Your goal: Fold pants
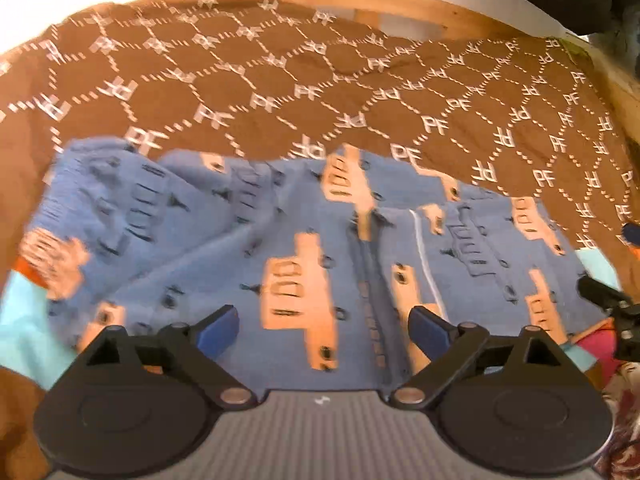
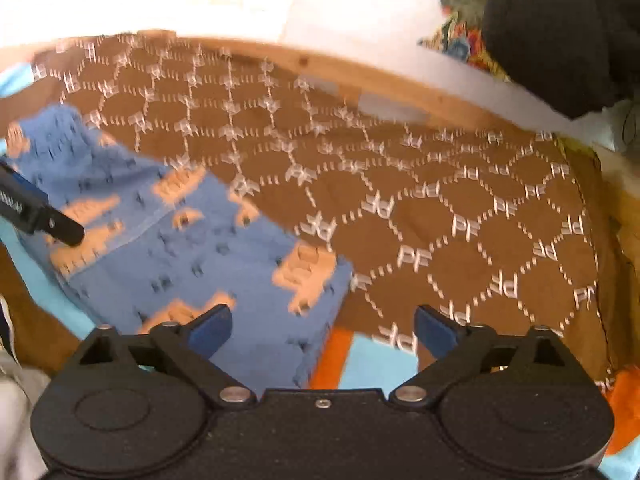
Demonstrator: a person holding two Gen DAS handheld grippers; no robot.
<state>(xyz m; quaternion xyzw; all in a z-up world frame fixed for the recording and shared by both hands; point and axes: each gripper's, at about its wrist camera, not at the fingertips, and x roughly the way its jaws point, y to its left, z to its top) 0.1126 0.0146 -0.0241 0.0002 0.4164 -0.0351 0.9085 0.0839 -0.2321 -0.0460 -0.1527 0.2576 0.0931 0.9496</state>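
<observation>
Left wrist view showed the blue cotton pants (image 1: 248, 248) with a print of peach-coloured vehicles, lying on the brown quilted bedspread (image 1: 280, 92) with white hexagon lines and letters. At the left of the pants the cloth was bunched and wrinkled, and in the middle a seam with a thin white stripe ran toward the camera. The left gripper (image 1: 323, 330) hovered over the near part of the pants, its two blue pads spread wide with nothing between them, touching no cloth. Right of the pants, the black tip of the right gripper (image 1: 608, 300) was visible at the edge.

Right wrist view showed the pants (image 2: 168, 240) at the left half, folded into a thick stack whose right edge lay on the bedspread (image 2: 460, 208). The black finger of the left gripper (image 2: 40, 216) stood above the left part of the pants. The right gripper (image 2: 323, 330) was over the near right corner of the pants, jaws wide apart and empty. Beyond the bedspread ran a wooden bed frame (image 2: 360, 72).
</observation>
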